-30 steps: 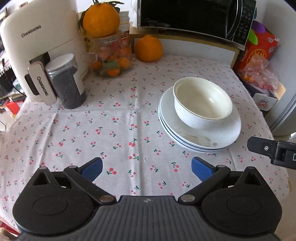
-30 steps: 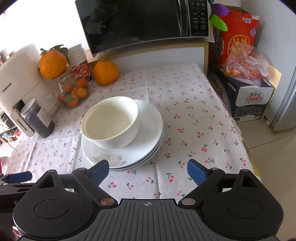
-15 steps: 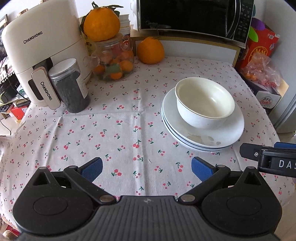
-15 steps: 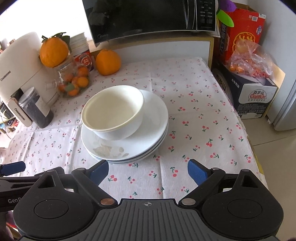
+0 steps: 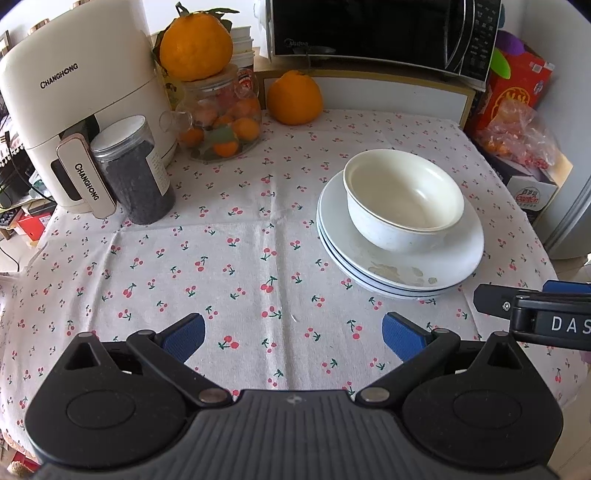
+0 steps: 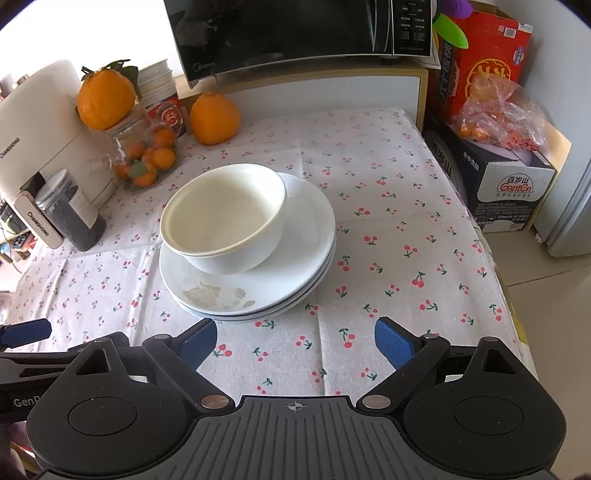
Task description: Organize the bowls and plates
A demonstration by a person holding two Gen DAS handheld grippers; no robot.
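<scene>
Two nested white bowls [image 5: 404, 199] sit on a stack of white plates [image 5: 402, 269] on the cherry-print tablecloth [image 5: 240, 258]. In the right wrist view the bowls [image 6: 225, 218] stand on the left part of the plates [image 6: 295, 266]. My left gripper [image 5: 293, 336] is open and empty, above the cloth, left of and nearer than the plates. My right gripper [image 6: 295, 341] is open and empty, just in front of the plates; it also shows at the right edge of the left wrist view [image 5: 532, 312].
A white Changhong appliance [image 5: 77, 110], a dark-filled jar [image 5: 135, 170] and a glass jar of small oranges [image 5: 221, 122] stand at the back left. A large orange [image 5: 293, 98] lies below the microwave [image 5: 380, 29]. Boxes and a fruit bag [image 6: 495, 114] are beyond the table's right edge.
Both grippers have pulled back and risen a little from the table. The bowls and plates have not moved. Both stay open.
</scene>
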